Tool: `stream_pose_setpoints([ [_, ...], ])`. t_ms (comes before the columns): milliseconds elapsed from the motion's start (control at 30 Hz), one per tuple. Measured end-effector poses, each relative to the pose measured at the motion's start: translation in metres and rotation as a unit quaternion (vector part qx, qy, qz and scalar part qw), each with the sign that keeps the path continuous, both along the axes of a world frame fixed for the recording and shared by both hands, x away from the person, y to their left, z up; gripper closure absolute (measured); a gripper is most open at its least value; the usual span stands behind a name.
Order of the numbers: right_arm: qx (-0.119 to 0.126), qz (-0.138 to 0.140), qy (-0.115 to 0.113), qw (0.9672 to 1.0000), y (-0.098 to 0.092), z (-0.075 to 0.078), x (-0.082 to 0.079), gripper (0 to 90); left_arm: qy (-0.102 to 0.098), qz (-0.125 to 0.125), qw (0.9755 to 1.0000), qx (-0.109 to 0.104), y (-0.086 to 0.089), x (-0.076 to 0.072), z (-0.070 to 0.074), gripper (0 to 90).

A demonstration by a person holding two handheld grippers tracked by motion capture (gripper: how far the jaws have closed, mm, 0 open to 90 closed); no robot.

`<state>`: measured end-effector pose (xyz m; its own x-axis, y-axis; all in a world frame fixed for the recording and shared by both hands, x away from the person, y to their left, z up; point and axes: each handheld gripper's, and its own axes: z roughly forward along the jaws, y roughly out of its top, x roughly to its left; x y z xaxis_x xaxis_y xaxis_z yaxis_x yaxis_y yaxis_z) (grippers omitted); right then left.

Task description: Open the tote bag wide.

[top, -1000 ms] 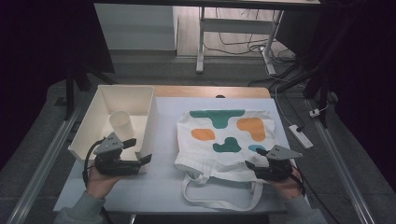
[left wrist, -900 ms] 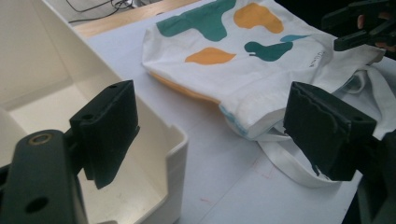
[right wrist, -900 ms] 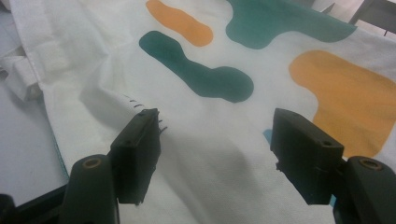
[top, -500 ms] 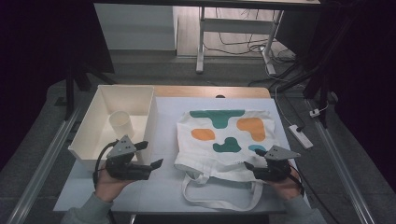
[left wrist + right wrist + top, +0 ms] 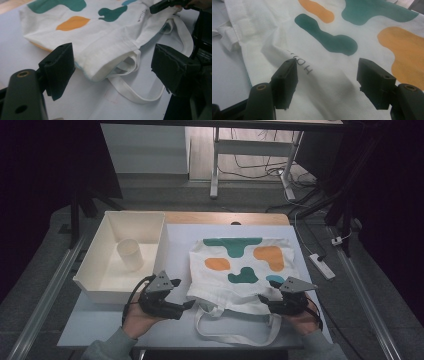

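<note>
A white tote bag [image 5: 235,290] with teal and orange blobs lies flat on the pale table, its handles [image 5: 235,332] looped toward the near edge. My left gripper [image 5: 189,305] is open at the bag's near left corner. In the left gripper view the jaws [image 5: 115,66] stand wide, with that folded corner [image 5: 107,67] between them and untouched. My right gripper [image 5: 264,303] rests at the bag's near right part. In the right gripper view its jaws [image 5: 328,80] are open over a raised fold of the bag [image 5: 322,50] beside black lettering.
A white bin [image 5: 95,287] stands at the table's left with a white cup [image 5: 130,254] inside, close behind my left hand. A power strip [image 5: 321,266] lies on the floor to the right. Bare table runs along the near edge under the handles.
My left gripper has slid right from in front of the bin to the bag's near left corner. The right gripper and the bag have stayed put.
</note>
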<state>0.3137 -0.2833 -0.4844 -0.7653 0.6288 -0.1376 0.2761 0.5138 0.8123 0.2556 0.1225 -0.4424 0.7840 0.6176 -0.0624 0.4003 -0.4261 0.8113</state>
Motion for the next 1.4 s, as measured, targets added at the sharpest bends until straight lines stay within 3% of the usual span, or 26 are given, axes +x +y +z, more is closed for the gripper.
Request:
stream_pose_setpoints([
  [300,-0.002,0.008,-0.003,1.0000,0.004,0.000,-0.002,33.5,0.013,-0.039,0.9988,0.027,-0.032,-0.001,-0.012,19.7],
  [567,-0.003,0.010,-0.002,0.9999,0.006,-0.001,-0.002,33.5,0.030,-0.071,0.9958,0.048,-0.058,0.001,-0.027,22.9],
  [833,-0.002,0.010,-0.002,0.9999,0.007,-0.001,-0.002,33.5,0.045,-0.107,0.9906,0.073,-0.078,0.000,-0.039,31.5],
  [1200,-0.004,0.011,-0.002,0.9999,0.007,-0.002,-0.002,33.5,0.062,-0.109,0.9869,0.102,-0.095,0.005,-0.051,39.0],
  [1400,-0.004,0.011,-0.002,0.9999,0.007,-0.002,-0.002,33.4,0.070,-0.093,0.9869,0.112,-0.097,0.010,-0.055,43.0],
])
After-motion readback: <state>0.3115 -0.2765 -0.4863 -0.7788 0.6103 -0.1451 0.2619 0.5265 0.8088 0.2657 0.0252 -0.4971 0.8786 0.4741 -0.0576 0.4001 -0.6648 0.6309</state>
